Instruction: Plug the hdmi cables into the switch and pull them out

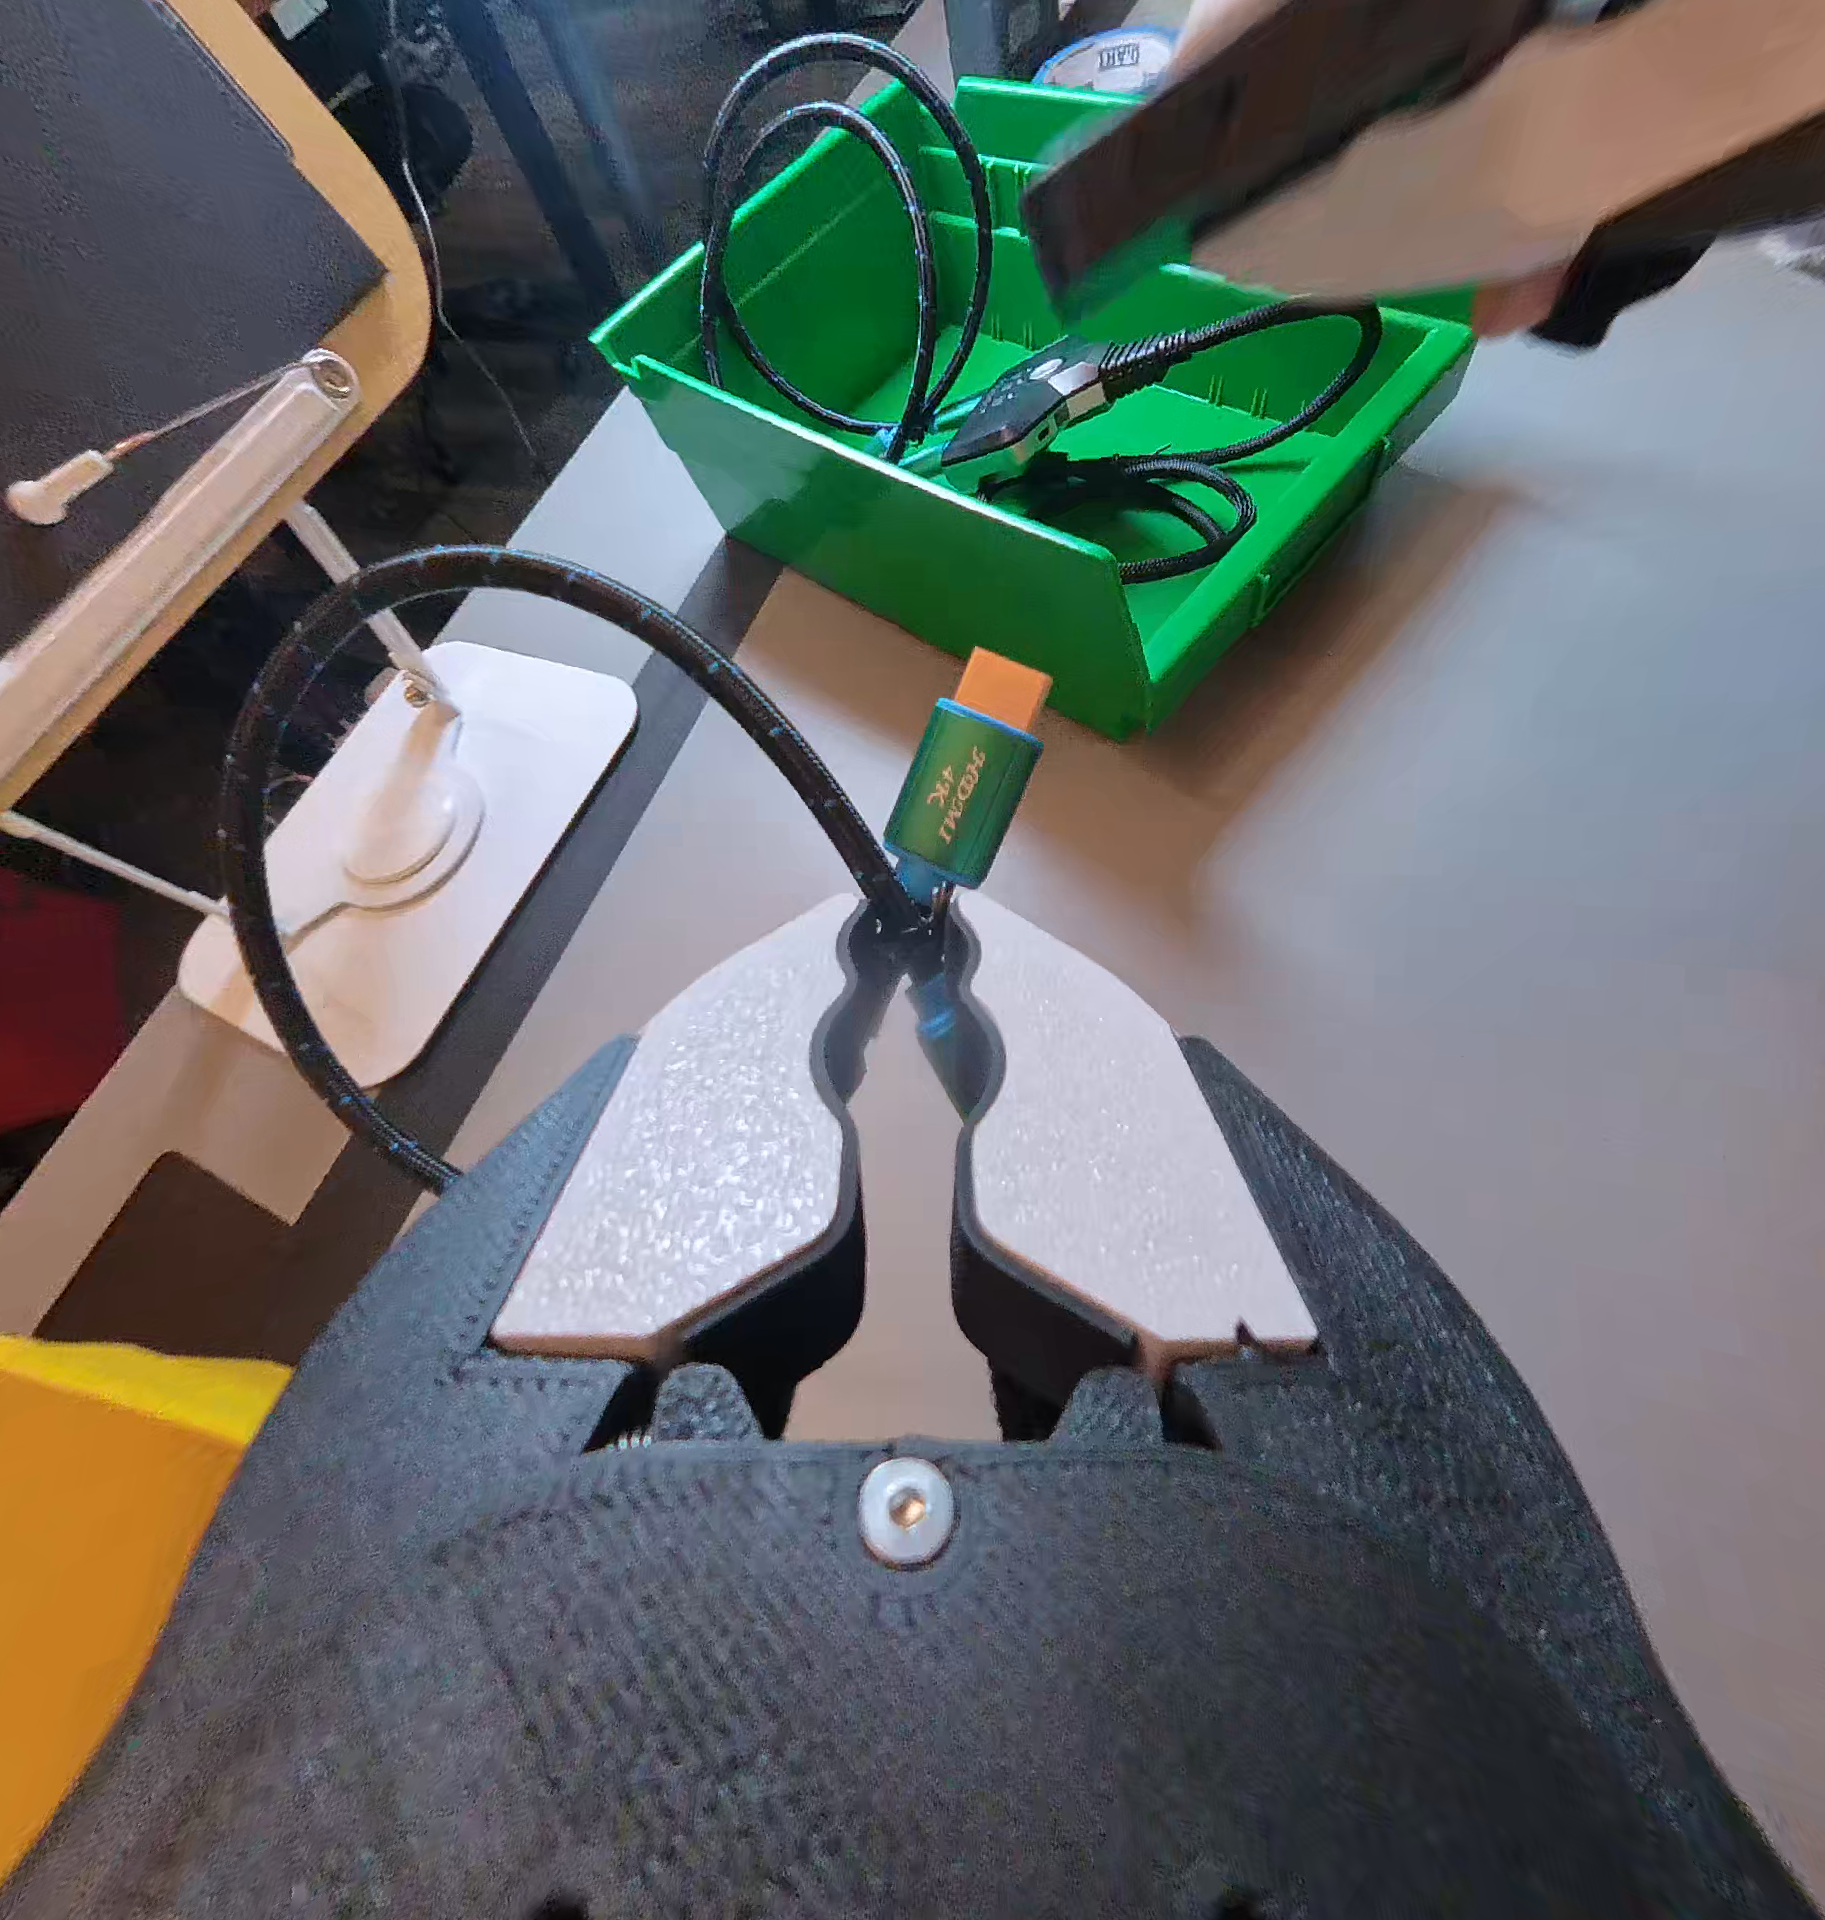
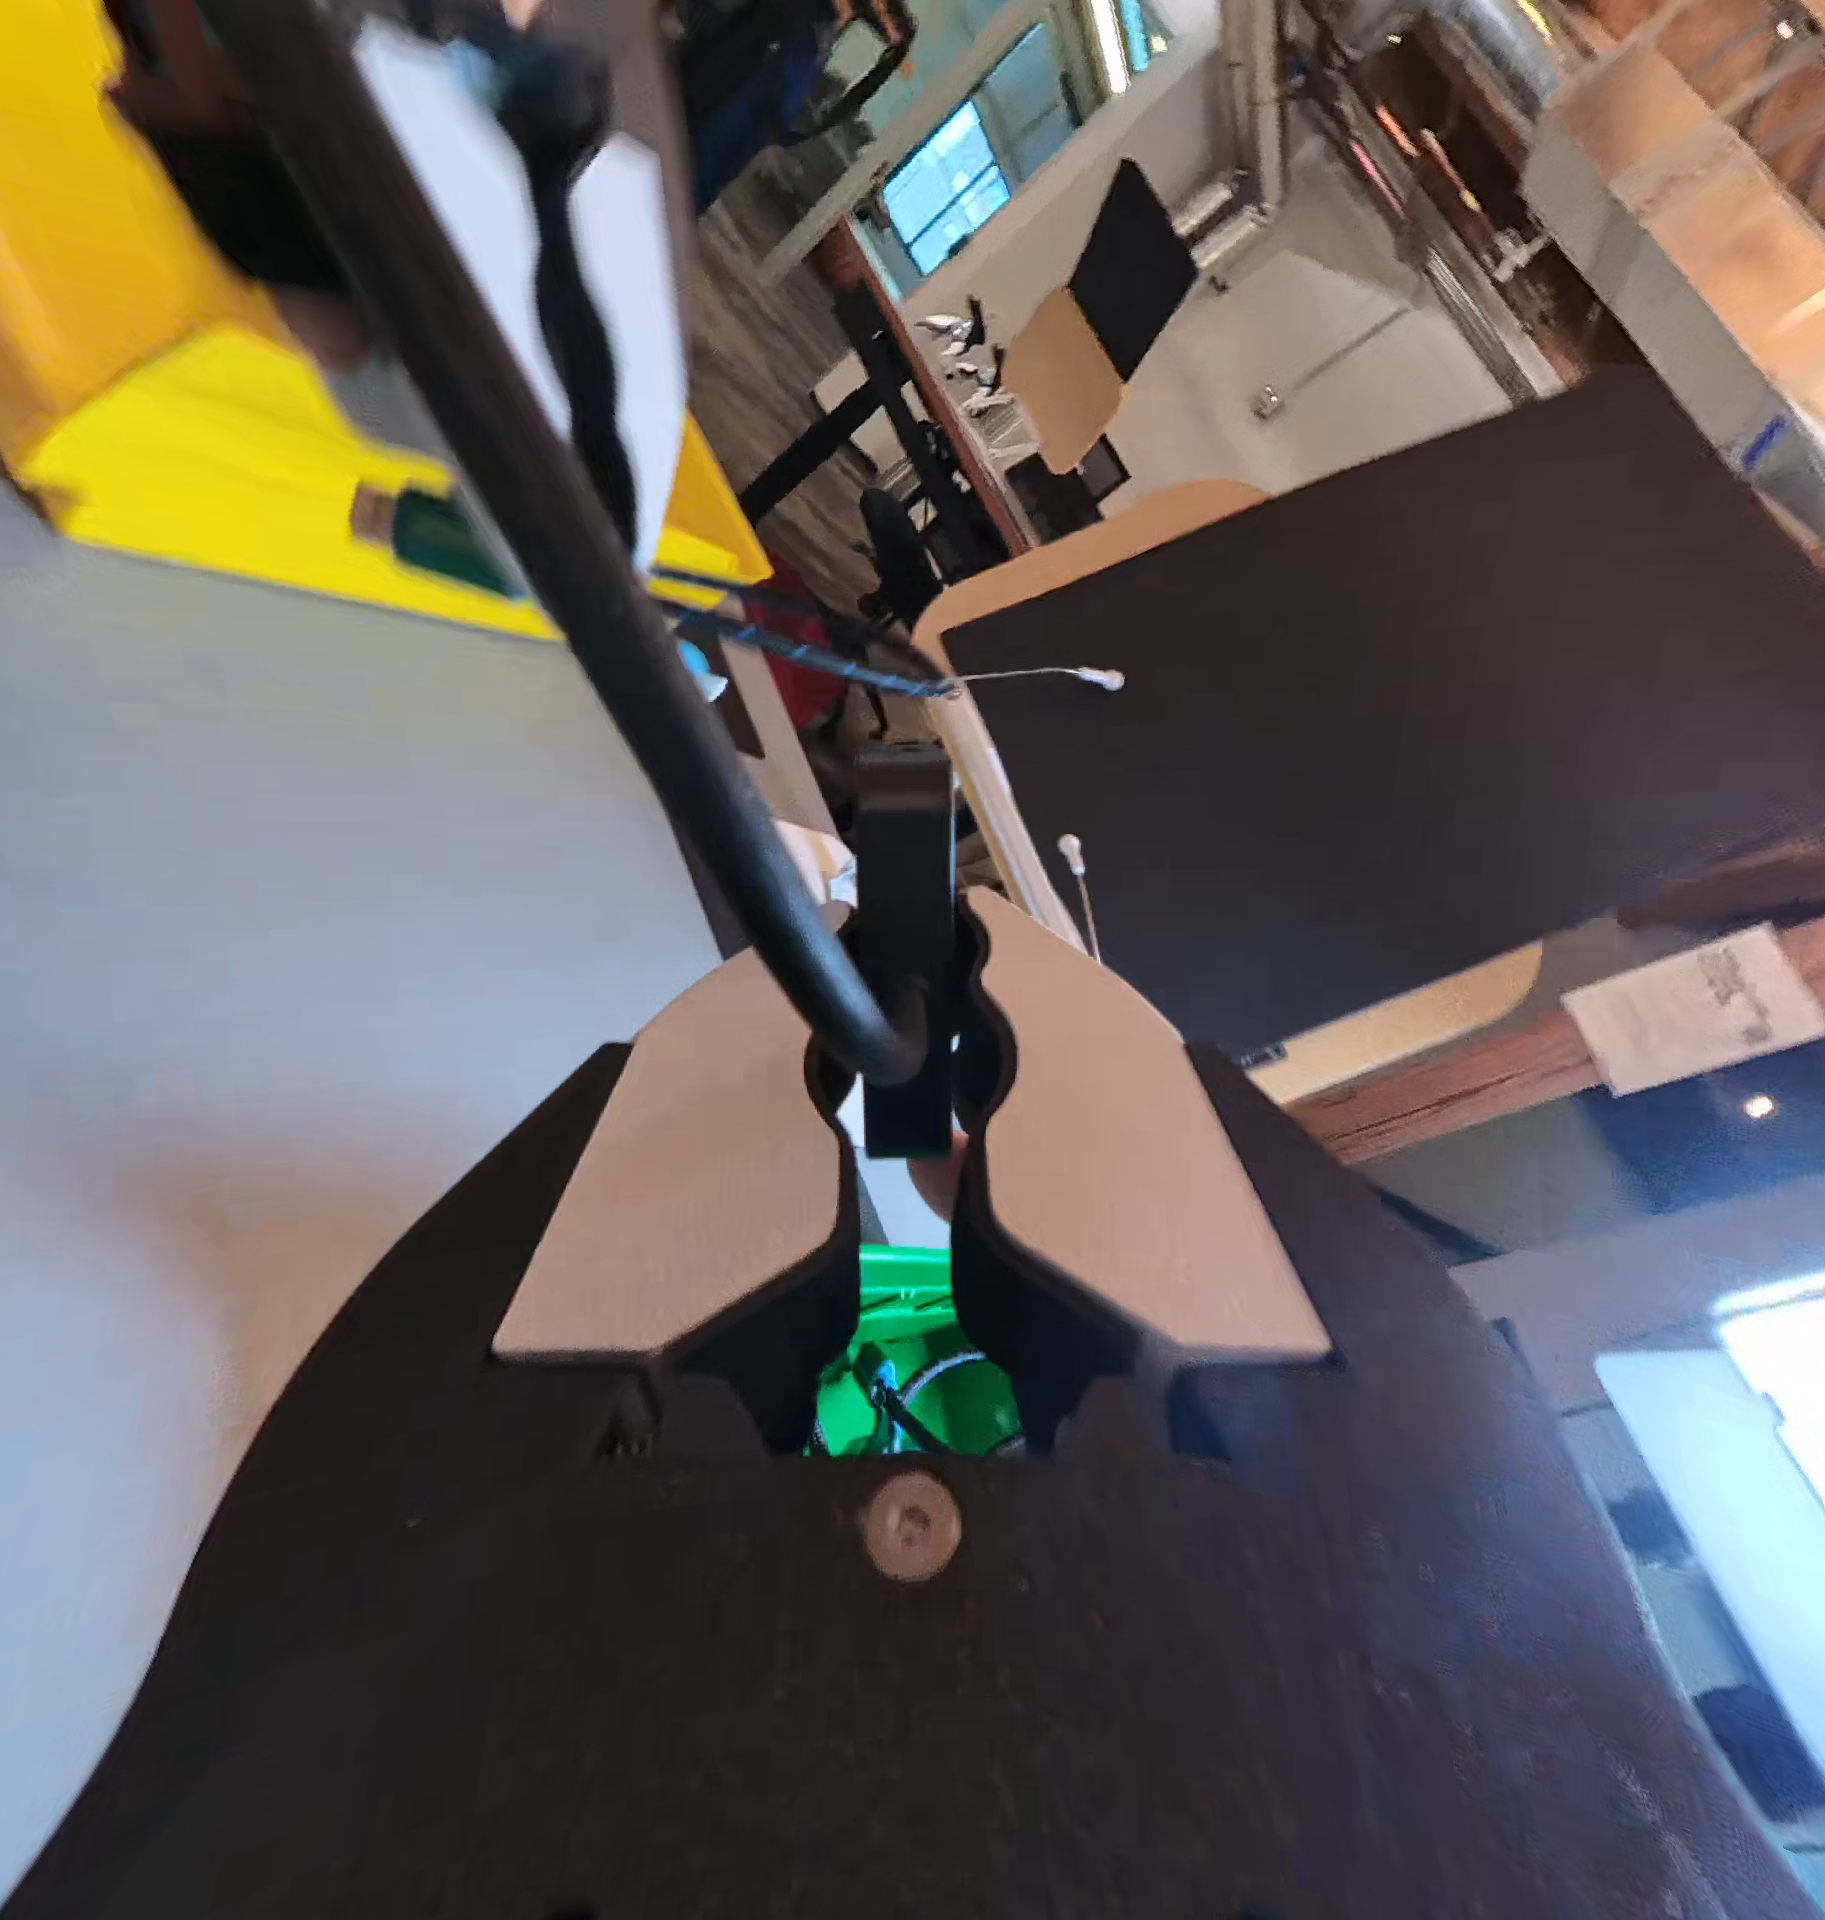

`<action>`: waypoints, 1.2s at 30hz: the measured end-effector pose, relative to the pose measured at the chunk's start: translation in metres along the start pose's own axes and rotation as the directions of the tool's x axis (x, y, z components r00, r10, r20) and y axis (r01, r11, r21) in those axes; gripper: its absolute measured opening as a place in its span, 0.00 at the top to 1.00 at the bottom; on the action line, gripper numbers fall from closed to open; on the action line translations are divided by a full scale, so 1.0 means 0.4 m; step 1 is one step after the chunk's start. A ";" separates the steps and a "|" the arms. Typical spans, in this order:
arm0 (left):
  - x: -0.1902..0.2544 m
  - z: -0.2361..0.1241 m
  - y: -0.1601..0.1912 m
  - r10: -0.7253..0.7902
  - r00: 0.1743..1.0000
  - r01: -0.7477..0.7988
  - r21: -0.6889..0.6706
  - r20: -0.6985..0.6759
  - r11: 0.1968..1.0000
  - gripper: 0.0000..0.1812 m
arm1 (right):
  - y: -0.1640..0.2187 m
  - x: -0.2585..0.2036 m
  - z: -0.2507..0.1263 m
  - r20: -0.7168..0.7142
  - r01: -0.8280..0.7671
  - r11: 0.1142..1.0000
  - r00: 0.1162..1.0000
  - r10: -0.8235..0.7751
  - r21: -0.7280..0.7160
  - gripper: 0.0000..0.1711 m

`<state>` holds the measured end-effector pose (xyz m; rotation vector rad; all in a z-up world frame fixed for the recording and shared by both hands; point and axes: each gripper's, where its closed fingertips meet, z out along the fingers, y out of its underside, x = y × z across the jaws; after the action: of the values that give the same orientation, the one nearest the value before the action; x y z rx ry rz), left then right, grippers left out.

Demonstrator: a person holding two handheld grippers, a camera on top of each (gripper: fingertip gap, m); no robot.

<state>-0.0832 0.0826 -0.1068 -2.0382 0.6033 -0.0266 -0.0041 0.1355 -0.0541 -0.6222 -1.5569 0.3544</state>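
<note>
Grey tabletop (image 1: pixel 1407 935), green bin (image 1: pixel 939 561) upper centre: left gripper (image 1: pixel 903 920) pinches braided HDMI cable (image 1: pixel 264 831) behind its plug (image 1: pixel 965 790), aimed forward; right gripper (image 2: pixel 913 997) clamps black switch (image 2: pixel 903 883) for mating.

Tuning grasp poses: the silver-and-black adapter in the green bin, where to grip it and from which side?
Take the silver-and-black adapter across its flat body, coming from above. It lies tilted among braided black cable loops inside the walled green plastic bin, so side approaches look blocked. Avoid its ribbed strain relief, which would flex.
</note>
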 end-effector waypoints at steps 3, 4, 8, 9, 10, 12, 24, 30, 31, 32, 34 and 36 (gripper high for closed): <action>-0.013 -0.042 0.003 0.024 0.999 -0.024 -0.010 0.034 1.000 0.93 | 0.006 -0.072 0.050 -0.005 0.224 0.973 0.974 -0.225 -0.055 0.92; -0.012 -0.051 0.008 0.031 0.999 -0.030 -0.026 0.031 0.999 0.93 | 0.007 -0.094 0.065 -0.010 0.281 0.958 0.959 -0.282 -0.064 0.91; -0.011 -0.059 0.040 0.069 0.997 -0.064 -0.117 0.044 0.991 0.93 | 0.022 -0.139 0.102 -0.055 0.385 0.917 0.919 -0.391 -0.104 0.92; -0.015 -0.055 0.052 0.075 0.996 -0.067 -0.144 0.056 0.987 0.93 | 0.030 -0.139 0.105 -0.069 0.391 0.912 0.913 -0.401 -0.123 0.92; -0.018 -0.049 0.063 0.076 0.995 -0.064 -0.169 0.065 0.984 0.93 | 0.040 -0.140 0.109 -0.075 0.390 0.910 0.912 -0.403 -0.145 0.92; -0.019 -0.030 0.079 0.070 0.995 -0.054 -0.199 0.075 0.979 0.93 | 0.056 -0.145 0.115 -0.074 0.399 0.900 0.906 -0.417 -0.176 0.92; -0.011 0.045 0.142 0.006 0.995 0.023 -0.296 0.097 0.955 0.93 | 0.070 -0.204 0.152 -0.050 0.507 0.823 0.843 -0.535 -0.256 0.92; -0.018 0.049 0.164 0.054 0.990 -0.002 -0.364 0.133 0.932 0.93 | 0.060 -0.214 0.158 -0.062 0.531 0.808 0.825 -0.562 -0.256 0.92; -0.018 0.049 0.164 0.053 0.990 -0.001 -0.363 0.131 0.932 0.93 | 0.060 -0.217 0.159 -0.058 0.535 0.805 0.823 -0.566 -0.256 0.92; -0.016 0.048 0.164 0.046 0.991 0.002 -0.362 0.125 0.932 0.93 | 0.063 -0.220 0.160 -0.052 0.541 0.800 0.819 -0.571 -0.259 0.92; -0.008 0.046 0.162 0.025 0.995 0.012 -0.351 0.101 0.936 0.93 | 0.064 -0.227 0.161 -0.045 0.551 0.797 0.815 -0.577 -0.248 0.92; -0.003 0.045 0.163 0.019 0.996 0.011 -0.353 0.083 0.936 0.94 | 0.058 -0.241 0.163 -0.032 0.560 0.799 0.815 -0.579 -0.221 0.92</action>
<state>-0.1058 0.0713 -0.1697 -2.3718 0.5904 0.1838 -0.0651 0.1076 -0.1518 -0.2867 -1.6134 -0.2964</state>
